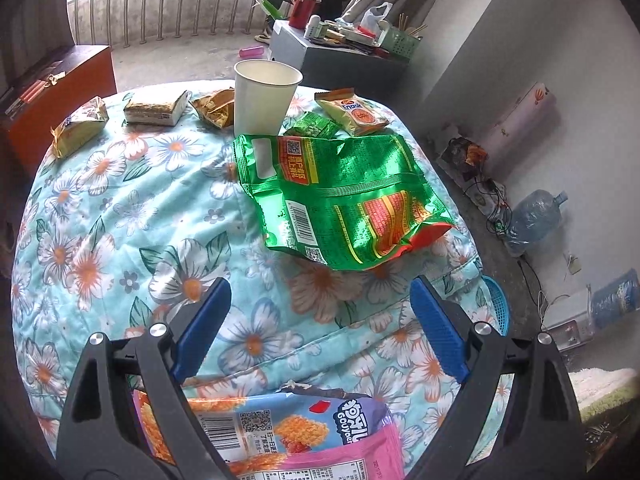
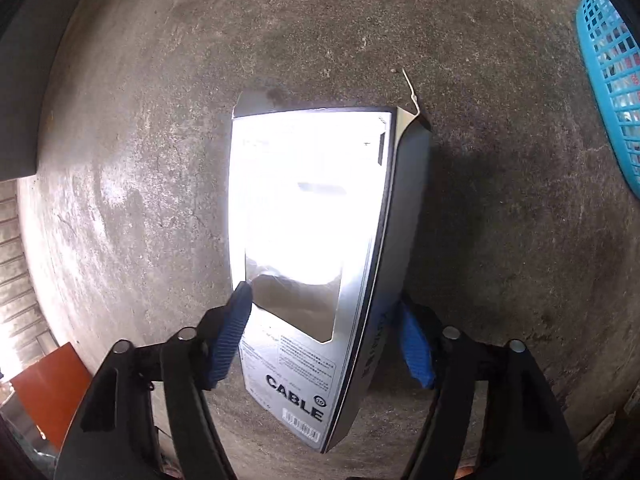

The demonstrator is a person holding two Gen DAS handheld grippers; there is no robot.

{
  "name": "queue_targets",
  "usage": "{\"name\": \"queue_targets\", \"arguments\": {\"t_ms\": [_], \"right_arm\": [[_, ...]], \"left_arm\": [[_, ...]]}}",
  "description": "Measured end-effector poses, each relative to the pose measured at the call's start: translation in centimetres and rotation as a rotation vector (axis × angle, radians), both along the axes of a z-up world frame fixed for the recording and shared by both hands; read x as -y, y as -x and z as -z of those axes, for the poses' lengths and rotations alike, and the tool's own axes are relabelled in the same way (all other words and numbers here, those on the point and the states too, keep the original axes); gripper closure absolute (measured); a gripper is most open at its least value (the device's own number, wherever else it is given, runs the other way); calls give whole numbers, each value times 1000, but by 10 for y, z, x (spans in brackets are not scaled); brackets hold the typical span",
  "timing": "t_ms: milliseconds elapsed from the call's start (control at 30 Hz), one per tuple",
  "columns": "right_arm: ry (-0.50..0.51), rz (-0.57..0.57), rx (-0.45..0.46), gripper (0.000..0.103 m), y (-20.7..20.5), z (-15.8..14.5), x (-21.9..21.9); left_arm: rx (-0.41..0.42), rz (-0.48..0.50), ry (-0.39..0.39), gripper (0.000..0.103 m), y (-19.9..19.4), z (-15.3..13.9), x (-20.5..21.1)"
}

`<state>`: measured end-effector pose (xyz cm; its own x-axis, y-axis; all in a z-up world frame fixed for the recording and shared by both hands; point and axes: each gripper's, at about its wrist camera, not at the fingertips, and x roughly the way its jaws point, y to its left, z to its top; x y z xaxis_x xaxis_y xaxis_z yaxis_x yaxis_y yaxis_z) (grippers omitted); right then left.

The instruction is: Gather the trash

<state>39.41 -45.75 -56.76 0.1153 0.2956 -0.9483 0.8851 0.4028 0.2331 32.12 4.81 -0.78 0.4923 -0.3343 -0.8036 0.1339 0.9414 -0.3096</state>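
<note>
In the left wrist view a green snack bag [image 1: 340, 196] lies on the floral cloth [image 1: 120, 216], with a white paper cup [image 1: 264, 96] behind it and several small wrappers [image 1: 80, 124] along the far edge. A pink snack bag [image 1: 304, 436] lies below my left gripper [image 1: 320, 304], which is open and empty above the cloth. In the right wrist view my right gripper [image 2: 324, 304] is shut on a silver cable box [image 2: 308, 240], held above the concrete floor [image 2: 160, 120].
A blue mesh basket [image 2: 612, 84] stands on the floor at the right; its rim also shows past the cloth's right edge [image 1: 498, 304]. A grey box with clutter [image 1: 320, 52], a water jug [image 1: 532, 216] and cables lie by the wall.
</note>
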Motion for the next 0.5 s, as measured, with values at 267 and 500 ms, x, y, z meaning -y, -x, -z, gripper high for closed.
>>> {"name": "queue_targets", "arguments": {"t_ms": [267, 500], "right_arm": [[-17, -59, 42, 43, -7, -3, 4], [3, -71, 2, 18, -38, 5, 1]], "left_arm": [[4, -3, 0, 17, 4, 2, -4], [-5, -37, -34, 17, 0, 4, -11]]}}
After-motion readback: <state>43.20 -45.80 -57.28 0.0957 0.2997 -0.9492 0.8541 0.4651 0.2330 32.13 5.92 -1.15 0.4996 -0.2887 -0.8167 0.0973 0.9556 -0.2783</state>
